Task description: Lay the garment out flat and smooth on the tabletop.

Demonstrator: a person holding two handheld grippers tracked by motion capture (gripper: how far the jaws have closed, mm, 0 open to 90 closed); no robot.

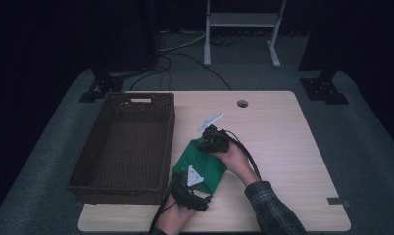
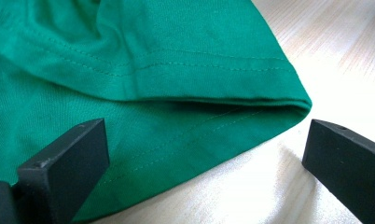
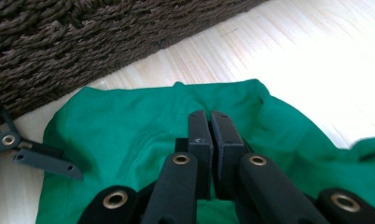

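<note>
Left tongs (image 2: 204, 154) gaping, right tongs (image 3: 209, 122) pinched together

Brown wicker basket (image 1: 124, 147) takes the table's left third; its tall right wall runs just beside the green cloth (image 1: 202, 164), blocking any sideways pass there. Basket interior open from above. Right half of the tabletop (image 1: 293, 147) bare and wide, free approach. Far edge open apart from a small cable hole (image 1: 242, 103). Left gripper (image 1: 187, 188) and right gripper (image 1: 215, 142) crowd the cloth's near and far ends.
</note>
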